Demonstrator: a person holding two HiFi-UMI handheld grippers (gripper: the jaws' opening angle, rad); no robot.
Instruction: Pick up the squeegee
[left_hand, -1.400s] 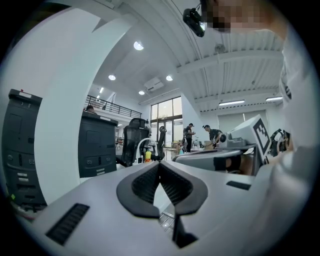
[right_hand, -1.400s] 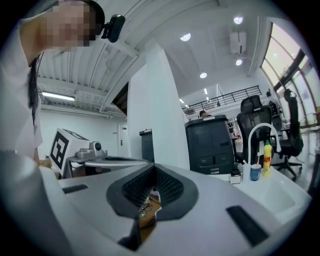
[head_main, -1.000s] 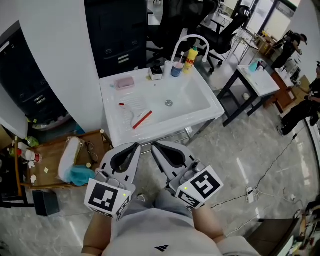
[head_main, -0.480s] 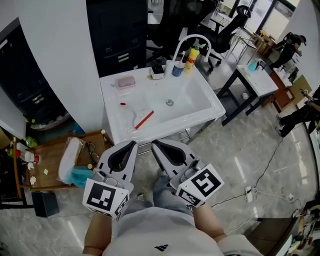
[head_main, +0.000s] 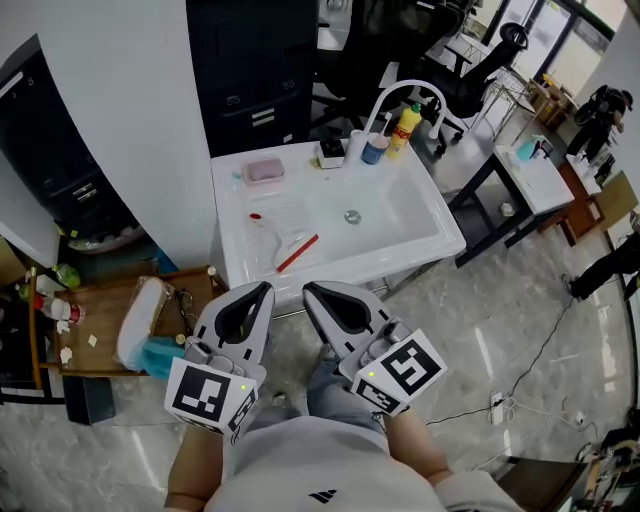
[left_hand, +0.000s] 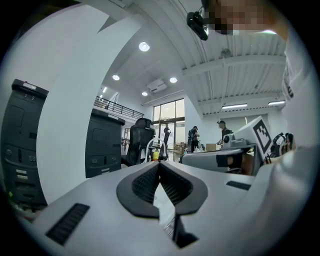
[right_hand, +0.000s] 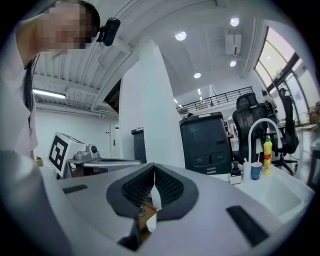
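Note:
The squeegee (head_main: 297, 254), a white blade with a red handle, lies on the left drainboard of the white sink (head_main: 430, 245) in the head view. My left gripper (head_main: 268, 287) and right gripper (head_main: 308, 290) are held side by side just short of the sink's front edge, pointing level at it. Both are shut with nothing between their jaws. The left gripper (left_hand: 160, 163) shows closed tips in its own view, and so does the right gripper (right_hand: 153, 165). The squeegee is not visible in either gripper view.
At the sink's back stand a white faucet (head_main: 400, 95), a yellow bottle (head_main: 405, 125), a blue cup (head_main: 375, 150), a soap dispenser (head_main: 331, 152) and a pink dish (head_main: 263, 172). A low wooden cart (head_main: 100, 320) with cloths sits at the left. A dark cabinet (head_main: 250, 70) stands behind.
Both grippers have come a little closer to the sink's front edge, side by side. Their jaws have stayed shut.

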